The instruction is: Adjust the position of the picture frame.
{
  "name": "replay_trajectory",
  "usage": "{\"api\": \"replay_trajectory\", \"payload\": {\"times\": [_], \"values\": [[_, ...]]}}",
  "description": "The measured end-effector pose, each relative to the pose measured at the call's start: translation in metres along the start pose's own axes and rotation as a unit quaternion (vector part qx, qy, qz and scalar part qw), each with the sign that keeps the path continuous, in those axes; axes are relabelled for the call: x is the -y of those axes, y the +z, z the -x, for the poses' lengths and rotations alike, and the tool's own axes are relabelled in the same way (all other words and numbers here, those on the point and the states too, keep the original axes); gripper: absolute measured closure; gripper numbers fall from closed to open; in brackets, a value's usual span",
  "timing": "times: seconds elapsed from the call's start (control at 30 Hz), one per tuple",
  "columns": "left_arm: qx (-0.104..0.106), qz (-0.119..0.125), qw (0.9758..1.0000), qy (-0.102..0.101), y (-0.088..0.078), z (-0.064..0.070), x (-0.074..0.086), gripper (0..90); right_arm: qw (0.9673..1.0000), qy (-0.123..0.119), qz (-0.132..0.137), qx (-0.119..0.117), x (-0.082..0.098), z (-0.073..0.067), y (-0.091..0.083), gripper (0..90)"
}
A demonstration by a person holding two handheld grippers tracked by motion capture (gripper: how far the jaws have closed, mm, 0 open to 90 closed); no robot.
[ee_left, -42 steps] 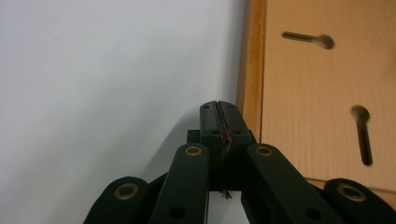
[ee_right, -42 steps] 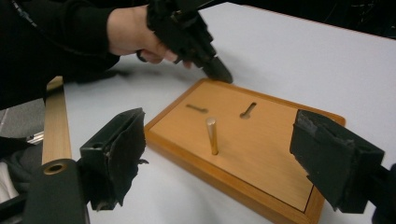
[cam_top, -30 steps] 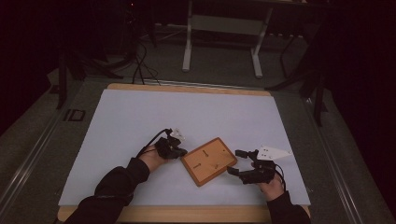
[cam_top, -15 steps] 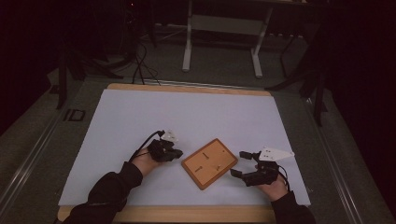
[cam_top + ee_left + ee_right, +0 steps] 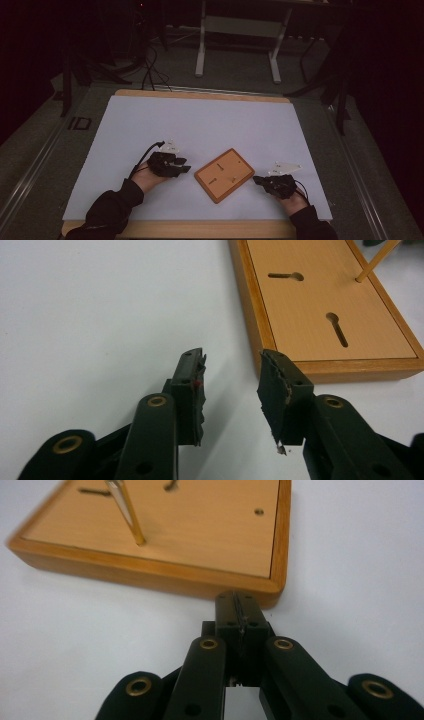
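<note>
Nearest the table edge, the right gripper (image 5: 263, 181) has just closed, its jaws pressed together on nothing, tips just short of the wooden board's (image 5: 223, 174) corner. The left gripper (image 5: 184, 166) sits clear of the board, jaws just parted, empty. The board lies flat between them on the white mat (image 5: 200, 125), long axis running diagonally, near-left to far-right.

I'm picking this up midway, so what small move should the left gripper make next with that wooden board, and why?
Probably ease the left gripper forward to the wooden board rim. Its jaws have just been opening, with nothing between them, and they sit just short of the board's near edge. The right gripper is shut, its tips at the opposite corner.
</note>
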State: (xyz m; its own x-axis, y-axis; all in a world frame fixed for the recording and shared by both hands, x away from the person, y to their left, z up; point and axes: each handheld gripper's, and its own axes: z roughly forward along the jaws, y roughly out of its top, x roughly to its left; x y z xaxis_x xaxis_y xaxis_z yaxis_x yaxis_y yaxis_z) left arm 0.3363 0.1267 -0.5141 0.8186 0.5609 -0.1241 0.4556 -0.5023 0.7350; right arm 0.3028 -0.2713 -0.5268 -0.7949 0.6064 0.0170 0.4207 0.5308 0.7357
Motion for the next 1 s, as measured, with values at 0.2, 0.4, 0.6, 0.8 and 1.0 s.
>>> {"api": "replay_trajectory", "payload": {"times": [0.2,0.4,0.6,0.8,1.0], "values": [[0.002,0.007,0.9999,-0.009,-0.001,-0.003,0.005,60.3,0.9997,0.006,-0.022,0.012,-0.001,0.003,0.009,90.0],[0.003,0.009,0.9998,-0.015,-0.002,-0.005,0.007,60.4,0.9996,0.006,-0.026,0.01,-0.007,0.006,0.017,90.0],[0.005,0.011,0.9998,-0.013,-0.002,-0.005,0.008,60.3,0.9996,0.004,-0.026,0.008,-0.016,0.009,0.024,90.0],[0.006,0.01,0.9998,-0.014,-0.002,-0.005,0.009,60.4,0.9997,0.01,-0.023,0.003,-0.023,0.015,0.03,90.0],[0.008,0.008,0.9998,-0.014,-0.001,-0.005,0.01,60.5,0.9997,0.007,-0.024,0.004,-0.028,0.017,0.035,90.0]]}}
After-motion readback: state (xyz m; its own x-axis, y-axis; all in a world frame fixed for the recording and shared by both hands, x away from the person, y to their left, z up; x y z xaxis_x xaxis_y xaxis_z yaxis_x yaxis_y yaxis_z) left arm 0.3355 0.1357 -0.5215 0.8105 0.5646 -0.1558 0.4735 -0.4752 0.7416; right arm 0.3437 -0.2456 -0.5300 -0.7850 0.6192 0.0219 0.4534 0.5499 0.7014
